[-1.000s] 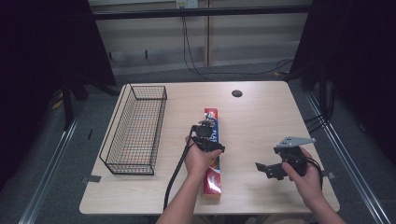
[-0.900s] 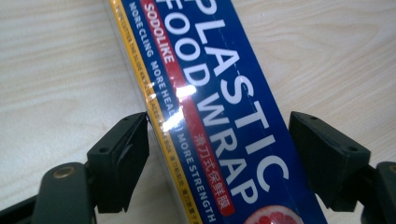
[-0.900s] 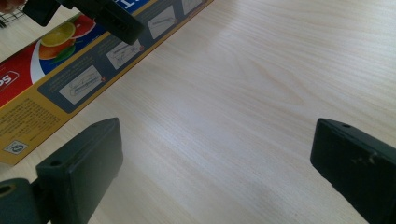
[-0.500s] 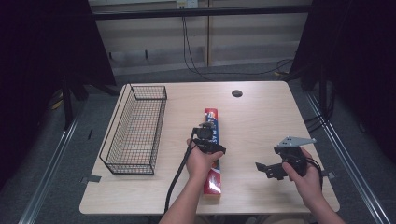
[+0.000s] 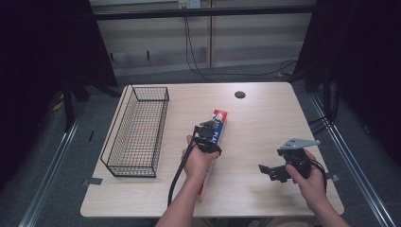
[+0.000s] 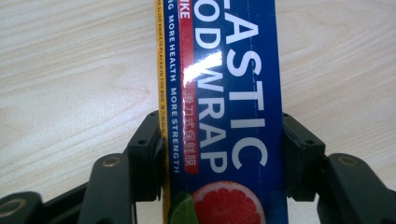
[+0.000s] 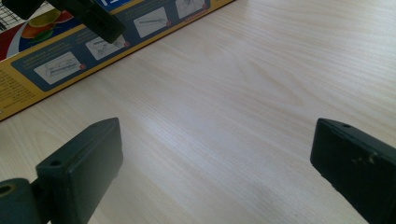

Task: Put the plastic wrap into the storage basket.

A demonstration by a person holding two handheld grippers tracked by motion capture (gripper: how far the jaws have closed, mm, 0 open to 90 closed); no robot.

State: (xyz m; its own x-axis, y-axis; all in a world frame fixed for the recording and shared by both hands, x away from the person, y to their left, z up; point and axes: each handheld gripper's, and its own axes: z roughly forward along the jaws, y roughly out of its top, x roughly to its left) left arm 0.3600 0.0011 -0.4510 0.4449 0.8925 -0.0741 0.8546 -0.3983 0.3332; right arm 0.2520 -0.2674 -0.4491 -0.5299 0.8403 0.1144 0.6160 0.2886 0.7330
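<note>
- The wire basket (image 5: 137, 132) stands empty at the left of the table (image 5: 265, 118), well apart from both tools, with its long side running away from the person.
- The plastic wrap box (image 5: 218, 124) lies flat near the middle of the table, just right of the basket, one end toward the person and the other pointing away.
- The left gripper (image 5: 206, 136) sits over the box about midway along it; its jaws have just been closing, and in the left gripper view they now press on both long sides of the box (image 6: 224, 107).
- Risk: the box is long and gripped at one spot, so if lifted its free ends may sag or swing, and it could twist between the pads.
- Risk: glossy cardboard may slip, or the thin walls may buckle under a hard squeeze.
- Risk: if it goes to the basket, a tilted end could catch on the wire rim.
- The right gripper (image 5: 272, 171) hovers low at the right front of the table, jaws wide apart with nothing but bare wood between them (image 7: 210, 154).
- The table is pale wood grain with a small dark round hole (image 5: 239, 94) near the far edge.
- Beyond it a light wall with hanging cables (image 5: 191, 52); dark curtains stand at either side, over grey floor.
</note>
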